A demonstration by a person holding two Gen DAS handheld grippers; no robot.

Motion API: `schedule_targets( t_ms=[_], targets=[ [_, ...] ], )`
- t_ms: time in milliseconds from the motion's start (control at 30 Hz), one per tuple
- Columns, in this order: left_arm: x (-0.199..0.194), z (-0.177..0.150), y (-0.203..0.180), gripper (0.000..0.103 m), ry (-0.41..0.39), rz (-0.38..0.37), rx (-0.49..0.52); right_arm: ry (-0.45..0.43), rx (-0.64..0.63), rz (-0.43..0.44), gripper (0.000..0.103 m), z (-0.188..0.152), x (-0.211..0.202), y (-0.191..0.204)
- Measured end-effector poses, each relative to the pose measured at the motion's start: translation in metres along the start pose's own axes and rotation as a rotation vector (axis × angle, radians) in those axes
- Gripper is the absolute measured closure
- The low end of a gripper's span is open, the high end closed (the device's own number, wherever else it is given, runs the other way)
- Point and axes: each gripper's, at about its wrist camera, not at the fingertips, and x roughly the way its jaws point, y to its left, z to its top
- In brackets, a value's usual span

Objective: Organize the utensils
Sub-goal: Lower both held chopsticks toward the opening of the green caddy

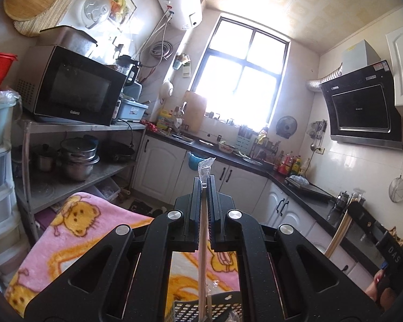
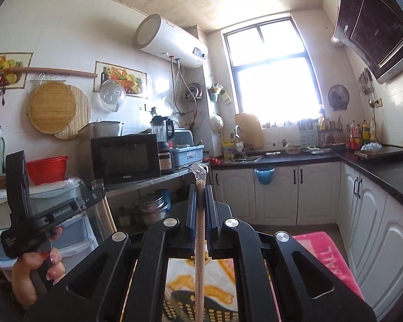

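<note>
My left gripper (image 1: 204,185) is shut on a pair of wooden chopsticks in a clear plastic sleeve (image 1: 203,241); the sleeve's end (image 1: 205,165) sticks up past the fingertips. My right gripper (image 2: 200,190) is shut on another sleeved pair of chopsticks (image 2: 199,255), with its wrapper tip (image 2: 198,170) above the jaws. Both grippers are raised and point across the kitchen. A black perforated utensil basket (image 1: 201,307) lies below the left gripper and also shows under the right one (image 2: 201,306). The left gripper with its chopsticks appears in the right wrist view (image 2: 53,212), and the right gripper's chopsticks in the left wrist view (image 1: 338,233).
A pink and yellow cartoon blanket (image 1: 75,230) lies under the basket. A metal shelf (image 1: 88,127) with a microwave (image 1: 75,91) and pots (image 1: 78,155) stands on the left. A dark L-shaped counter (image 2: 376,169) with white cabinets runs under the window (image 1: 239,80).
</note>
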Motion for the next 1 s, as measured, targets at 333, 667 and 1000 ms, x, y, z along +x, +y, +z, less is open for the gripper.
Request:
schedule_targets(
  t_ms=[333,667,1000],
  targets=[
    [0.016,-0.025,0.002,0.101,0.009,0.02,0.012,-0.007,-0.035,-0.023,0.097,-0.032,0.019,0.0],
    [0.023,-0.052,0.005,0.101,0.04,0.012,0.021,0.048,-0.02,-0.034,0.097,-0.065,0.032,-0.002],
    [0.022,-0.075,0.005,0.101,0.069,-0.019,0.025,0.082,-0.007,-0.039,0.092,-0.081,0.035,-0.004]
  ],
)
